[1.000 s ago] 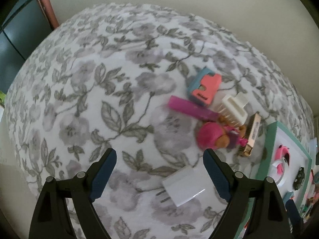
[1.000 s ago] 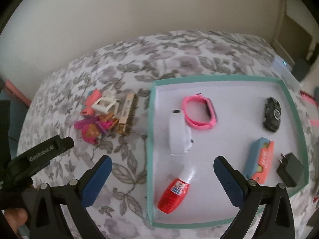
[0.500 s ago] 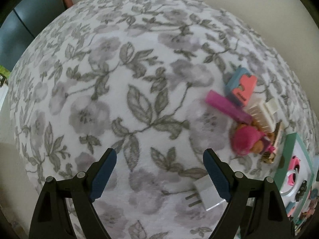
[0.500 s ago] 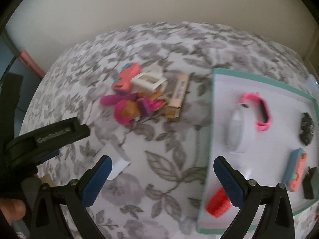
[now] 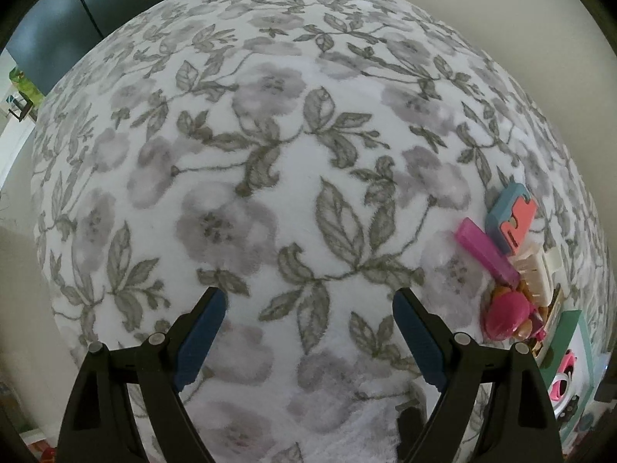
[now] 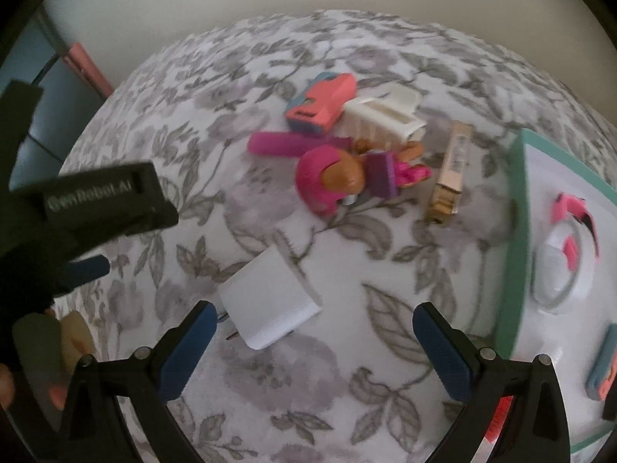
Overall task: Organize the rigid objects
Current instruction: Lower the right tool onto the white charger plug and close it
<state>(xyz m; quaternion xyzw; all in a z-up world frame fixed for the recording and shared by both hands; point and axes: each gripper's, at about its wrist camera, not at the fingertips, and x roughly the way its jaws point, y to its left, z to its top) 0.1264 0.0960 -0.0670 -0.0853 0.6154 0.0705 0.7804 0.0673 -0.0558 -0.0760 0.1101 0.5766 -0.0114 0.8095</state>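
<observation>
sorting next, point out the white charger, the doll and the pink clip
white charger (image 6: 272, 301), right wrist view, flat top face
doll (image 6: 327, 181), right wrist view, pink hair
pink clip (image 6: 277, 144), right wrist view, mid-bar

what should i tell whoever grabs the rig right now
Left tool: open, empty, over bare floral cloth.
Right tool: open, empty, hovering just over the white charger, not gripping it.
Done: teal tray at the right already holds a pink band, a white band and a few other pieces.
Left on the cloth: charger, plus a pile beyond it of coral-blue block, white comb-like piece, magenta stick, pink-haired doll, gold tube.
Suggested next: charger, probably.
</observation>
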